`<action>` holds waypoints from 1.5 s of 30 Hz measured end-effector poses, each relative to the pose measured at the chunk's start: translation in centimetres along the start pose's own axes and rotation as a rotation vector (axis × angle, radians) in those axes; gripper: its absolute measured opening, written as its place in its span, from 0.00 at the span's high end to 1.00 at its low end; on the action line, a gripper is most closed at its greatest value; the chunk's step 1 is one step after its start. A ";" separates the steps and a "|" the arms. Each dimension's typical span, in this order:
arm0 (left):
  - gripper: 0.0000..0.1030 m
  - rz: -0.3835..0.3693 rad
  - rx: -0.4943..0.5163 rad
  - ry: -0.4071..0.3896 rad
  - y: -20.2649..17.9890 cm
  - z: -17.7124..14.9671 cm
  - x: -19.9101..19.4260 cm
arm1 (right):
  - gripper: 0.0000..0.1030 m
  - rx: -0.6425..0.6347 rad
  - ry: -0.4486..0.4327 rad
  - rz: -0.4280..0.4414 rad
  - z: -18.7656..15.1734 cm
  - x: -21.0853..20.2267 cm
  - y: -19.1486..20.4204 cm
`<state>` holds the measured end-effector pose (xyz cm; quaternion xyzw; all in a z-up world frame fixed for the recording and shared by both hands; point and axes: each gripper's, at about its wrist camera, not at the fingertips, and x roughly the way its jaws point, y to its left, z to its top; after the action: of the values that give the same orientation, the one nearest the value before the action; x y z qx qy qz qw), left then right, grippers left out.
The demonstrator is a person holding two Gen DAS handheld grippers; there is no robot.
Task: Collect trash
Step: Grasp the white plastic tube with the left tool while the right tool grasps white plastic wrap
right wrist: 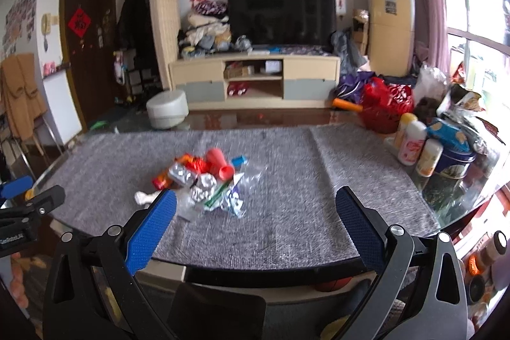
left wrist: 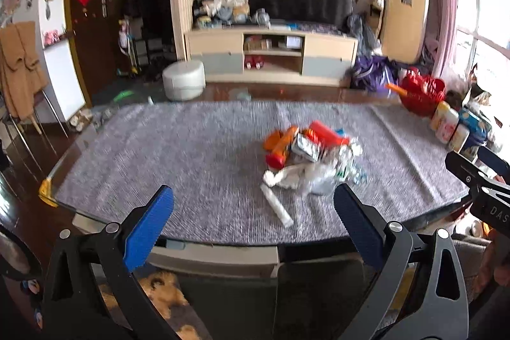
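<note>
A glass-topped table (right wrist: 462, 203) carries a grey cloth (right wrist: 287, 212). A trash pile (right wrist: 204, 177) lies mid-cloth. Bottles (right wrist: 414, 145) and a tin (right wrist: 455, 164) stand on bare glass beside the cloth's right edge.

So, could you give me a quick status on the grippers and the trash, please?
Left gripper open, empty. Right gripper open, empty. Trash pile loose on the grey table mat, untouched. Nothing between grippers and pile.

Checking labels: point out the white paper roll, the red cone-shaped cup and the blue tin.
white paper roll (left wrist: 276, 205), left wrist view, mid-length of the roll.
red cone-shaped cup (right wrist: 219, 164), right wrist view, its side wall.
blue tin (right wrist: 456, 162), right wrist view, its front wall.
</note>
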<state>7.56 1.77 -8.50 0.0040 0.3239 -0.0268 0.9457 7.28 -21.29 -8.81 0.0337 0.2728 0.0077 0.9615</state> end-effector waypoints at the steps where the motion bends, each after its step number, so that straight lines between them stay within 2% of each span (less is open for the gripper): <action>1: 0.08 -0.008 0.000 0.017 -0.1 -0.3 0.7 | 0.03 0.001 0.013 0.005 -0.1 0.5 0.1; 7: 0.08 -0.006 0.033 0.115 -0.4 -1.6 5.2 | 0.03 0.018 0.109 0.033 -1.3 4.9 0.3; 12: 0.11 -0.052 0.007 0.194 -0.2 -2.6 9.0 | 0.03 0.038 0.152 0.046 -1.9 7.5 0.3; 17: 0.44 -0.090 -0.013 0.258 -0.4 -3.4 12.7 | 0.24 0.037 0.191 0.094 -1.9 9.5 0.6; 21: 0.46 -0.111 -0.014 0.288 -0.7 -3.9 14.9 | 0.30 0.030 0.211 0.126 -1.7 10.8 1.5; 24: 0.50 -0.121 -0.008 0.303 -1.0 -4.3 15.9 | 0.39 0.038 0.233 0.194 -1.7 11.9 2.5; 27: 0.63 -0.104 0.014 0.299 -0.9 -4.5 16.2 | 0.48 0.028 0.253 0.260 -1.8 12.8 3.9; 29: 0.84 -0.078 0.027 0.295 -0.6 -4.6 16.2 | 0.52 0.019 0.260 0.285 -1.9 13.3 4.8; 30: 0.88 -0.065 0.025 0.294 -0.2 -4.6 16.2 | 0.53 0.014 0.267 0.302 -1.9 13.6 5.4; 34: 0.89 -0.104 -0.001 0.293 0.8 -4.6 16.1 | 0.64 -0.002 0.288 0.329 -1.9 14.4 6.8; 40: 0.89 -0.123 0.012 0.287 1.0 -4.5 16.0 | 0.67 -0.011 0.314 0.302 -2.2 16.1 7.8; 44: 0.89 -0.128 0.010 0.290 1.5 -4.5 15.7 | 0.87 -0.024 0.321 0.307 -2.4 16.6 8.1; 45: 0.89 -0.125 0.012 0.287 1.6 -4.4 15.5 | 0.88 -0.030 0.315 0.315 -2.3 16.3 8.2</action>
<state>17.21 2.69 -21.51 -0.0068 0.4553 -0.0868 0.8861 19.99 -12.46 -18.75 0.0598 0.4108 0.1670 0.8943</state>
